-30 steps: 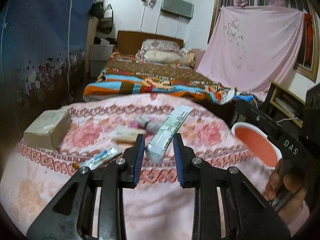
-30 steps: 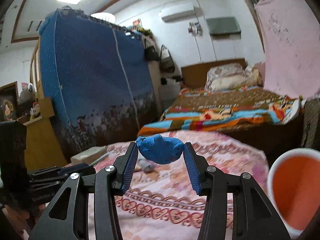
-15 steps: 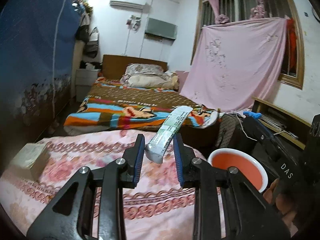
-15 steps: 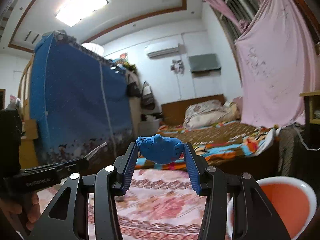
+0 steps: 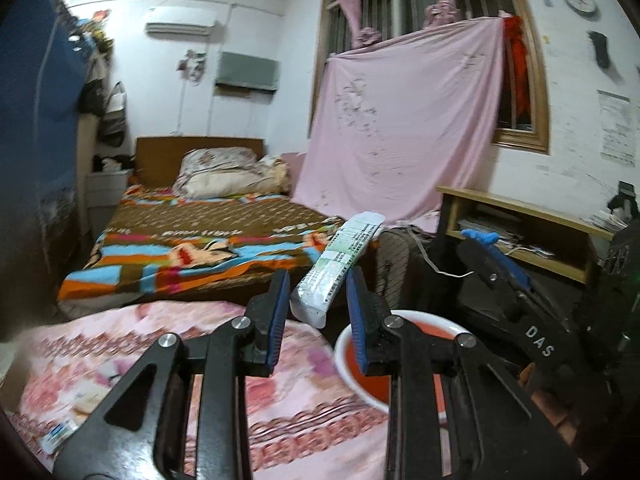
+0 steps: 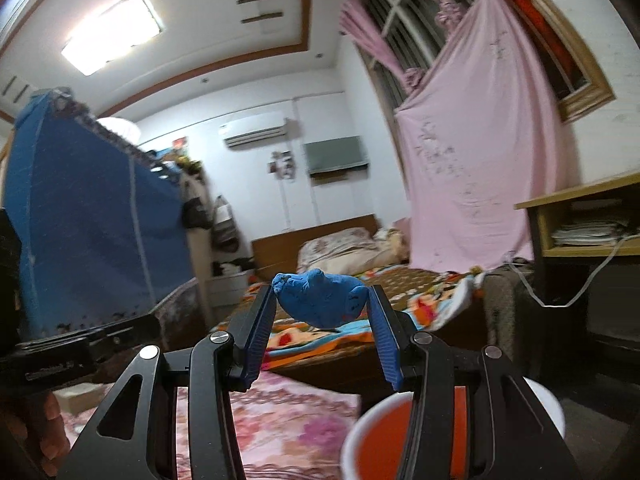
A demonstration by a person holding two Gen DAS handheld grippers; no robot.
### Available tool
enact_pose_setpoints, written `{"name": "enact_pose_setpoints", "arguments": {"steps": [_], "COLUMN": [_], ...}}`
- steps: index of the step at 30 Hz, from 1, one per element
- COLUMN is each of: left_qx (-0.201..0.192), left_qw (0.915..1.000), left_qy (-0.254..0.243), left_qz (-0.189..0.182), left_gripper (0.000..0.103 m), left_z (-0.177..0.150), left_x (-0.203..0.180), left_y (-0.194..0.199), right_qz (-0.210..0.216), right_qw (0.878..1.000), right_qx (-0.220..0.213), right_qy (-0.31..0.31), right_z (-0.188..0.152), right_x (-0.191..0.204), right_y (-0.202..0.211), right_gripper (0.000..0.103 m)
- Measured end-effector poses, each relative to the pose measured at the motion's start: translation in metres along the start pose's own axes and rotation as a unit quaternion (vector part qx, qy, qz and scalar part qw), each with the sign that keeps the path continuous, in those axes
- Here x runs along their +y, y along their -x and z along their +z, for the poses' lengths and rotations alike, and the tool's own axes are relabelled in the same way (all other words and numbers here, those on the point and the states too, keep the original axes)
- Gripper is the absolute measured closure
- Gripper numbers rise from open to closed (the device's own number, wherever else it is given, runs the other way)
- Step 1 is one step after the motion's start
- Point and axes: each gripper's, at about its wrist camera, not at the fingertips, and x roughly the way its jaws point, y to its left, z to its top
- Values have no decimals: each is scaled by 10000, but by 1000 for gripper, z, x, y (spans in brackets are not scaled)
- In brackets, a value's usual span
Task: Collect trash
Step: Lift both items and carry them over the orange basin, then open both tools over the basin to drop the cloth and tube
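Left wrist view: one left gripper is seen, two black fingers with ribbed blue pads; it is pinched on one tube.
Tube: one flattened white-and-green tube, printed with small text, crimped flat at the far end; it is held tilted up and to the right, above the gap between the pink cloth and the bin.
Bin: one round bin, white rim, orange-red inside, is seen just below and right of the left gripper.
Right wrist view: one right gripper is seen, same black fingers and blue pads, closed on one blue lump.
Blue lump: one crumpled blue lump, soft and irregular, matte, is pressed between both pads near the fingertips, above the bin's near edge as framed; material cannot be told.
Cloth-covered surface: one pink floral cloth is spread flat, blurred; one small packet lies at its lower left edge, and other pale scraps are too blurred to count.
Hand: part of one hand is seen at the lower left of the right wrist view, wrapped on a black handle.
Background: one bed with a striped multicoloured blanket; one pink sheet hung over the window.
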Motion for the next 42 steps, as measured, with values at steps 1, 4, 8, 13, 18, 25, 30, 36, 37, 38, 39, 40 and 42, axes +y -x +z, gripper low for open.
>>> {"name": "enact_pose_setpoints", "arguments": {"steps": [1, 4, 8, 13, 18, 25, 30, 36, 37, 38, 39, 40, 42], "left_qx": [-20, -25, 55, 309, 794, 1345, 1682, 1888, 1912, 1939, 1957, 1965, 1962], "left_qw": [10000, 9997, 9990, 9975, 9940, 9868, 9808, 9762, 9756, 9750, 9747, 9745, 9742], "left_qy": [-43, -116, -165, -210, -64, 173, 273, 348, 369, 390, 411, 441, 513], "left_qz": [-59, -235, -418, -597, -744, -883, -953, -1013, -1019, -1014, -1002, -991, -992], "left_gripper": [90, 90, 90, 90, 90, 90, 90, 89, 89, 88, 86, 84, 80], "left_z": [1, 1, 0, -4, -13, -26, -32, -39, -40, -41, -41, -42, -42], "left_x": [-5, -17, -27, -40, -49, -55, -61, -60, -59, -58, -58, -57, -54], "left_y": [-2, -10, -20, -38, -63, -88, -100, -105, -106, -107, -107, -107, -107], "right_qz": [-78, -295, -551, -879, -1144, -1255, -1315, -1370, -1377, -1384, -1390, -1394, -1392], "right_qw": [10000, 9995, 9981, 9946, 9888, 9814, 9761, 9706, 9699, 9693, 9687, 9681, 9669], "right_qx": [-21, -54, 0, 276, 727, 1194, 1425, 1633, 1660, 1682, 1707, 1729, 1773], "right_qy": [-34, -122, -264, -469, -618, -830, -984, -1114, -1130, -1140, -1150, -1161, -1193], "right_z": [0, 1, 1, -3, -10, -19, -25, -31, -32, -32, -33, -33, -35], "right_x": [-6, -21, -38, -57, -68, -79, -86, -91, -91, -92, -92, -92, -92], "right_y": [1, 3, 2, -4, -15, -24, -27, -29, -30, -31, -32, -33, -33], "right_gripper": [58, 58, 57, 57, 56, 56, 56, 50, 50, 49, 48, 45, 39]}}
